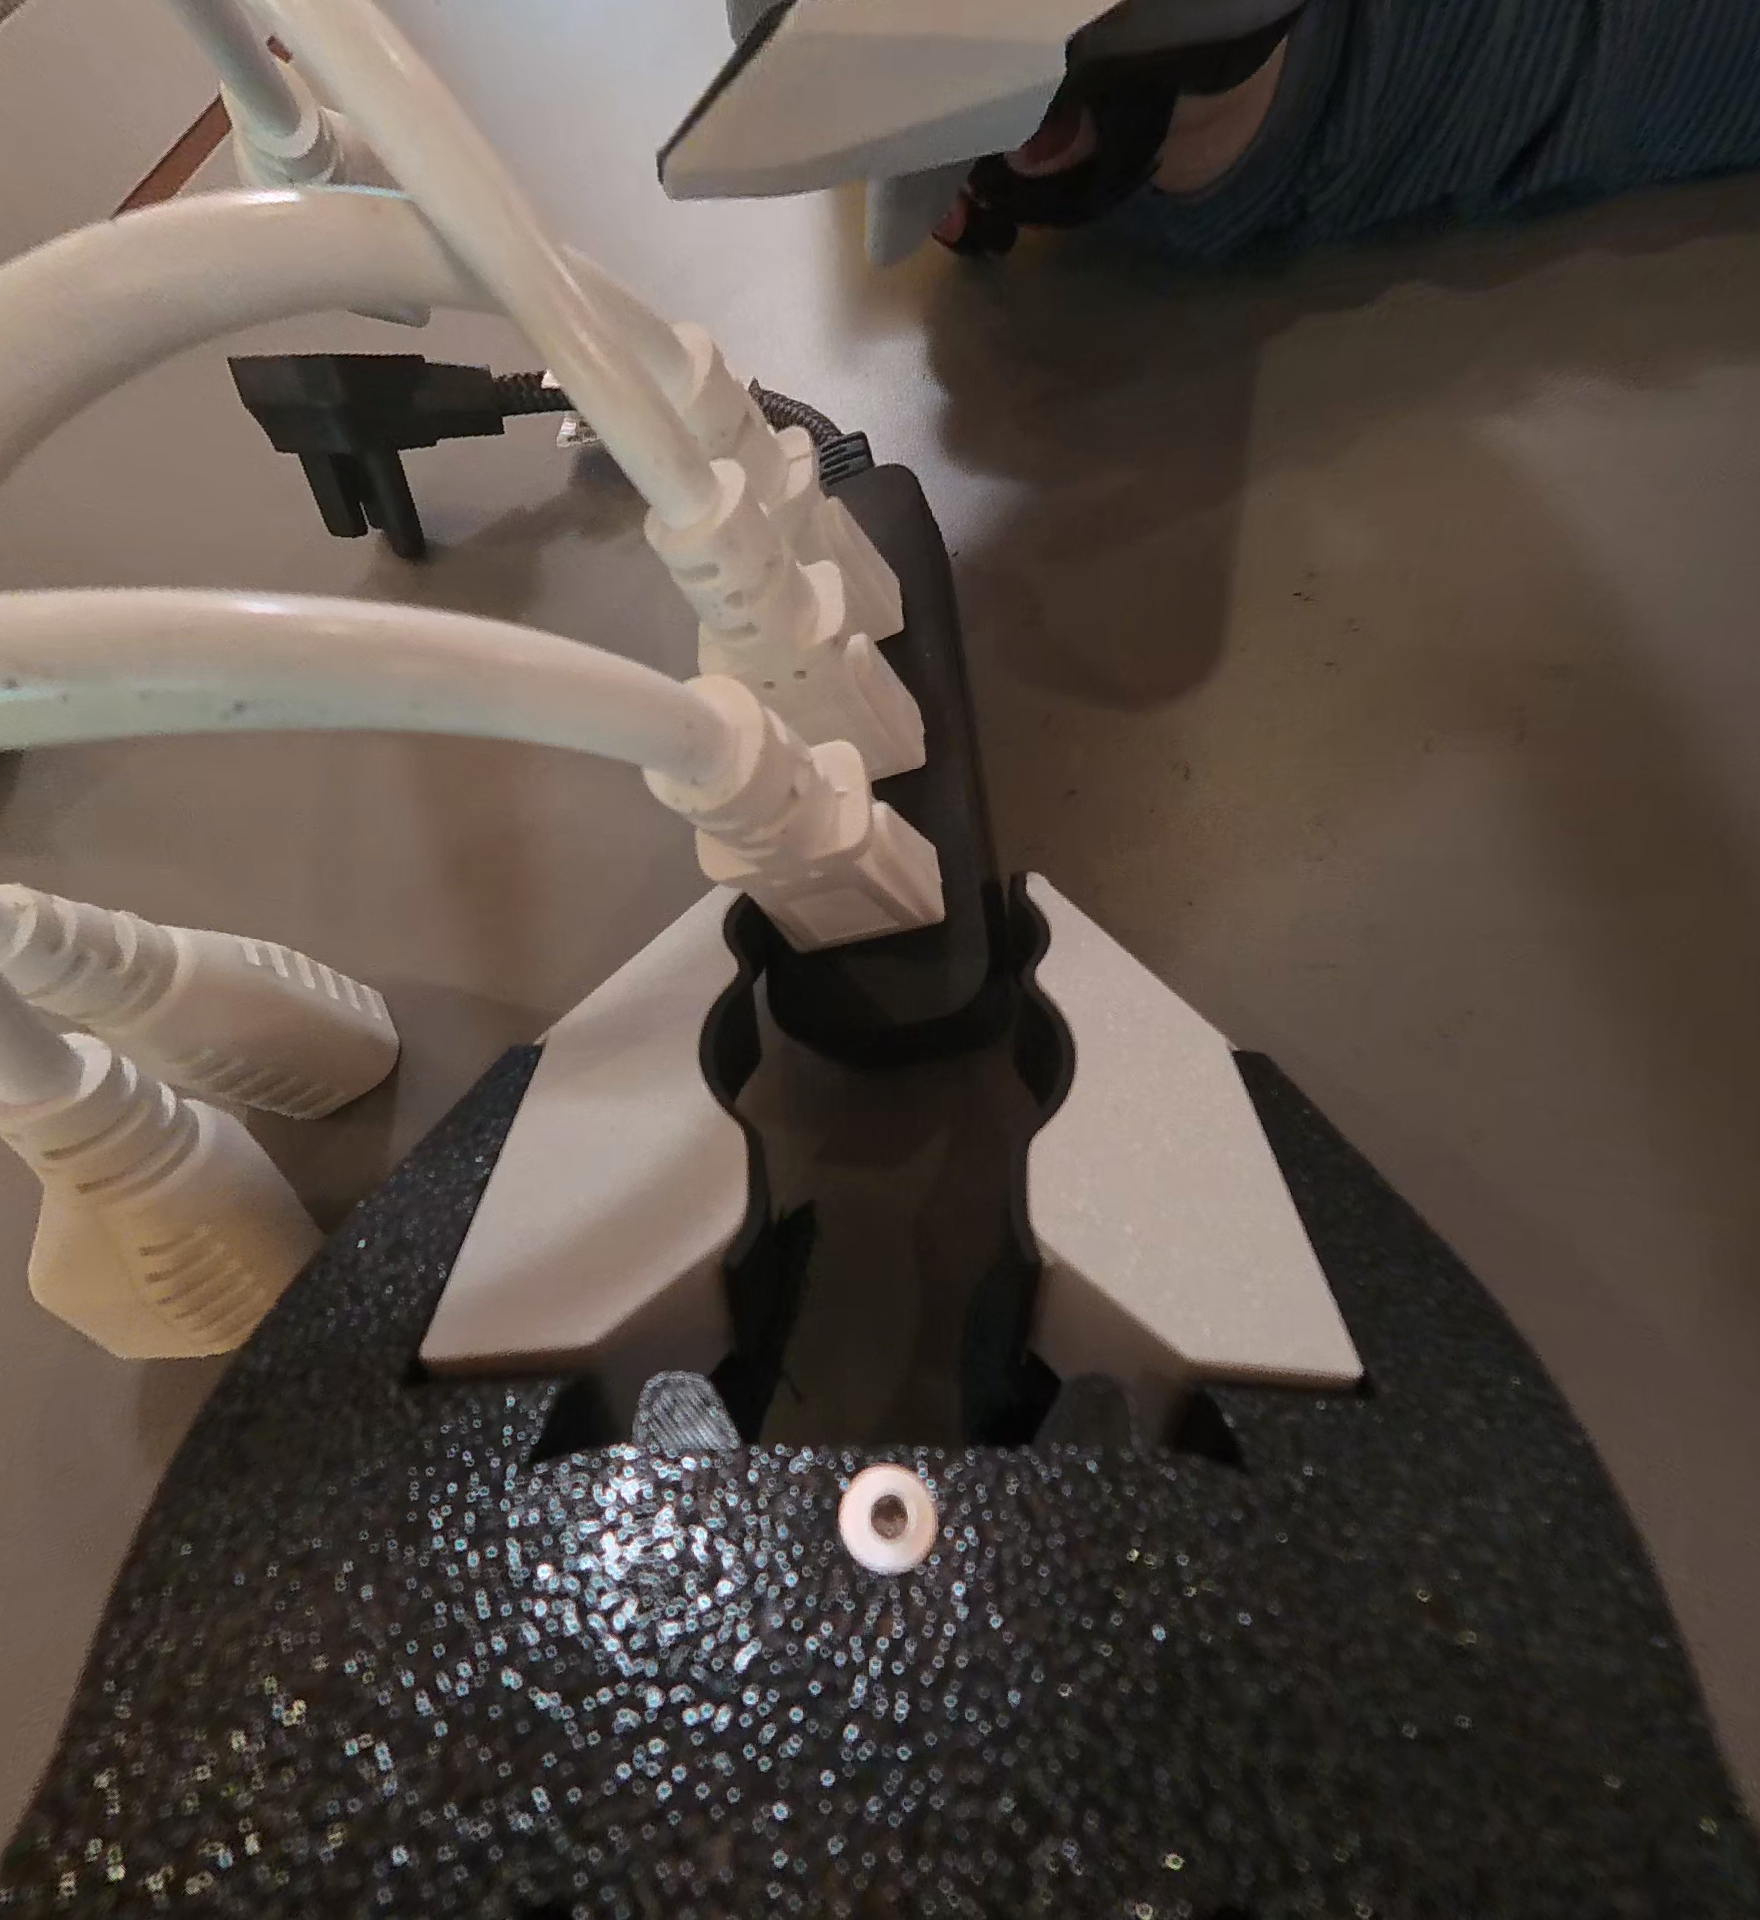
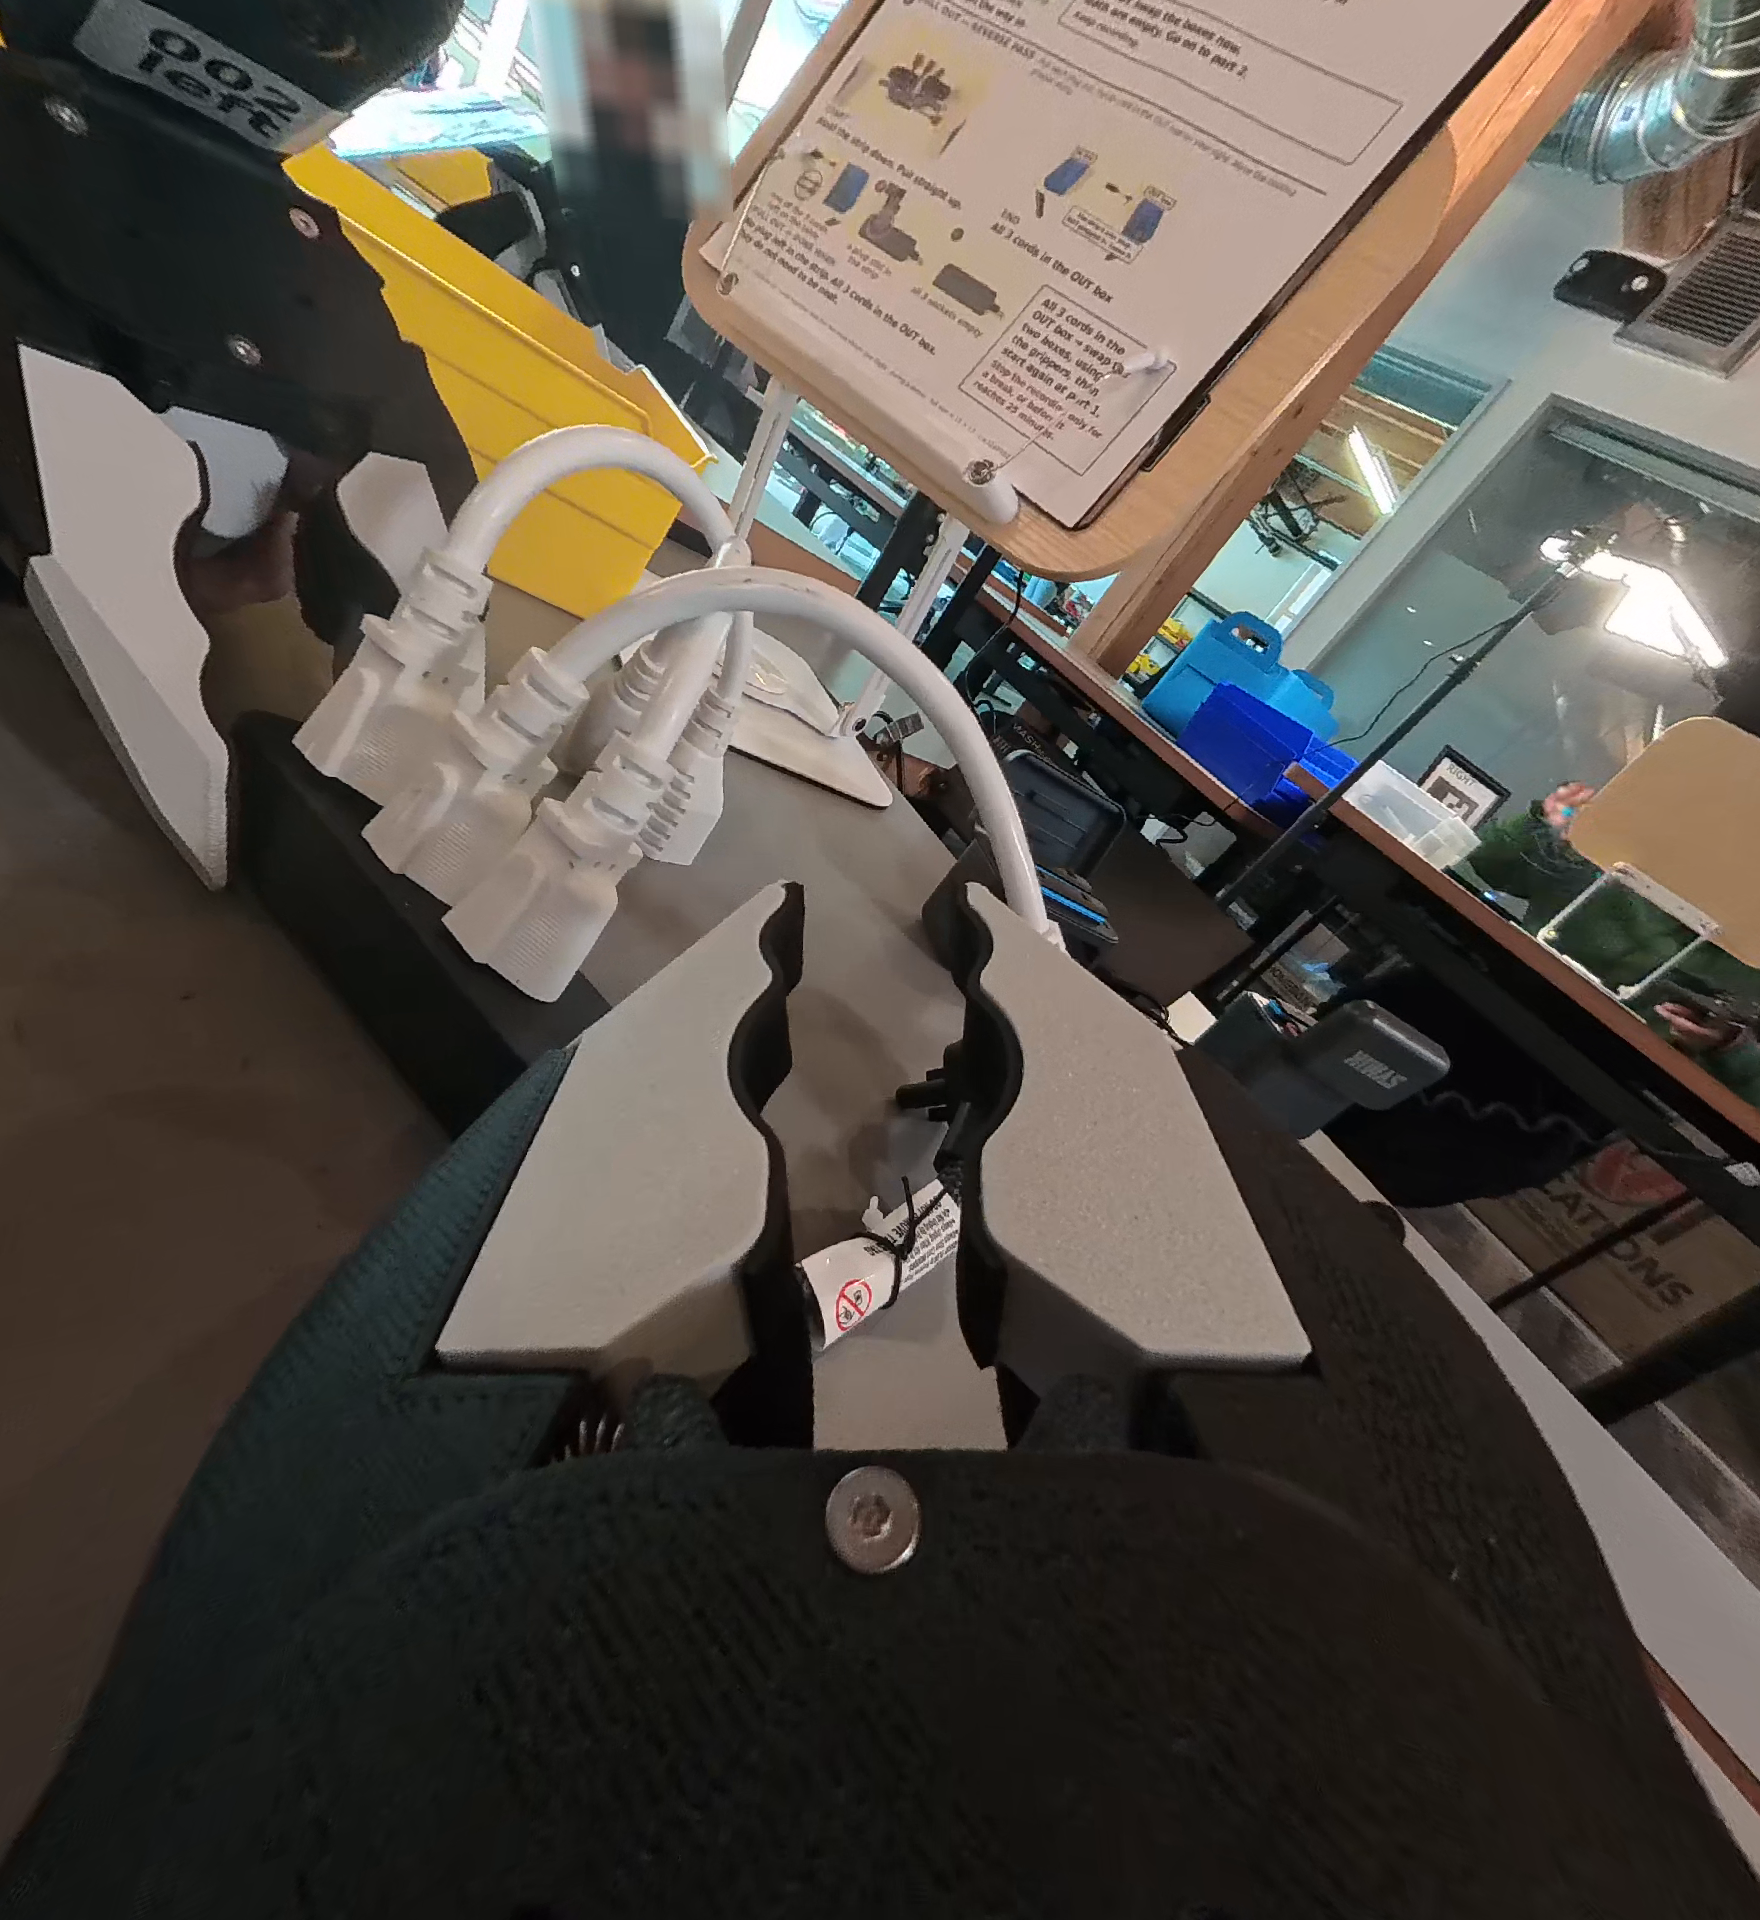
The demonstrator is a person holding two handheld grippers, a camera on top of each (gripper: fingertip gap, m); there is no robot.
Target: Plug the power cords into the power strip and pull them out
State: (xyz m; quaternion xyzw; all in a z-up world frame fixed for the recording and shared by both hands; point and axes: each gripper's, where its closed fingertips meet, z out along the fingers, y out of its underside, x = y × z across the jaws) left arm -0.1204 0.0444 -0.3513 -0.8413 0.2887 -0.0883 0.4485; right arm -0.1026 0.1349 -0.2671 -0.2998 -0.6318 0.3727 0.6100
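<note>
A black power strip [image 1: 943, 665] lies on the grey table [image 1: 1375, 727], seen end-on in the left wrist view. Several white power cord plugs [image 1: 834, 831] sit in its sockets in a row. My left gripper [image 1: 886, 935] is shut on the strip's near end. In the right wrist view the strip [image 2: 356, 894] carries three white plugs [image 2: 543, 904], and the left gripper [image 2: 128, 644] holds its far end. My right gripper [image 2: 881, 904] is open and empty, low over the table just right of the strip. It also shows at the top of the left wrist view [image 1: 855, 135].
Two loose white cord ends [image 1: 232, 1029] lie at the left. The strip's own black plug [image 1: 336, 447] and a rolled tag [image 2: 886, 1273] on its cord lie on the table. A yellow bin [image 2: 502, 343] and an instruction board [image 2: 1011, 208] stand behind. A person's blue sleeve [image 1: 1530, 114] rests top right.
</note>
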